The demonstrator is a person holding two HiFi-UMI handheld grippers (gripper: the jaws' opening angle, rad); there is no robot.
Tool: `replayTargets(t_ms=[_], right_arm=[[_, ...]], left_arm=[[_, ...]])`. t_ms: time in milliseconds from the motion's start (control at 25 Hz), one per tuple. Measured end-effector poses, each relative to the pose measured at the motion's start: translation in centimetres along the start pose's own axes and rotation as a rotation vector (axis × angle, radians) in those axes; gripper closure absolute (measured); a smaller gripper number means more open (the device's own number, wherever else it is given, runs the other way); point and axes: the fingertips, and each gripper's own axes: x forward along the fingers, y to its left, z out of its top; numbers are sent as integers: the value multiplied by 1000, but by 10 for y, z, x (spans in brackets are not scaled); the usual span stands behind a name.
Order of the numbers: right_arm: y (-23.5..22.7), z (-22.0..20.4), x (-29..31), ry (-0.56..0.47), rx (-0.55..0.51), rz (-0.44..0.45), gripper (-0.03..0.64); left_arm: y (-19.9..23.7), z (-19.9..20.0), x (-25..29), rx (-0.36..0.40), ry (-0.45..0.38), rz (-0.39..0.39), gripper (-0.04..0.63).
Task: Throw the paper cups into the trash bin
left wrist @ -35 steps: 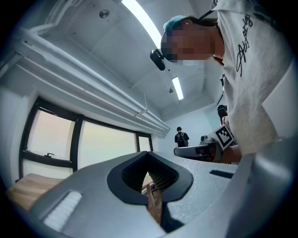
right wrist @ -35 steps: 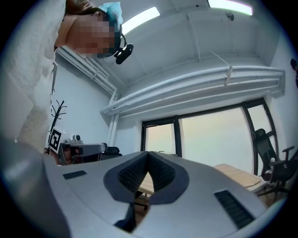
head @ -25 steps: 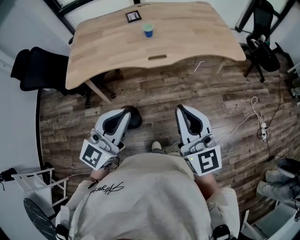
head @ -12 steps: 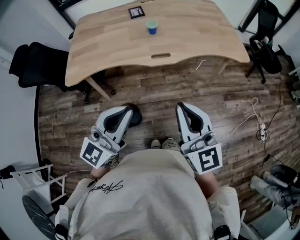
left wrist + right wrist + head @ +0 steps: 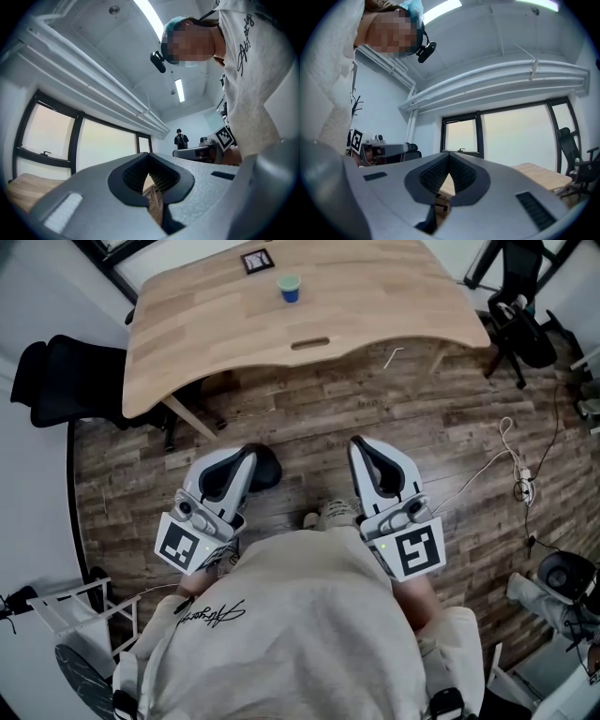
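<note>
Plainly, nothing is in hand yet. The left gripper [image 5: 247,456] and the right gripper [image 5: 360,444] sit side by side close against the person's sweatshirt [image 5: 300,634], over the wooden floor [image 5: 450,446]. Each gripper view shows the two ribbed jaws meeting at their tips with only a sliver of background below and no object between them, so both are closed and empty. Carrying them low, tucked in and roughly level looks like a resting posture for walking up to the work, not for reaching. The one paper cup [image 5: 289,288] in sight, blue with a pale rim, stands upright near the far edge of the table [image 5: 375,315], just beside a small marker card [image 5: 256,261] and well apart from both grippers. Standing free on bare wood, it should be easy to approach from this side. A black office chair [image 5: 66,381] stands off the table's left end, out of the direct line. I cannot identify the trash bin with any confidence in these views, so the drop-off point remains to be found.
</note>
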Motion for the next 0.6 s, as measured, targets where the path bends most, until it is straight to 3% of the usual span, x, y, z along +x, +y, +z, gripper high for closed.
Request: replayTargets(t_ms=[320,600], right_arm=[[-10,-6,-3,16,-2,-16,609],[-22,-14,34,6,15,36,609]], left_arm=[[2,-7,6,-5,8,-1,592],[33,-14,22,9,16,32,592]])
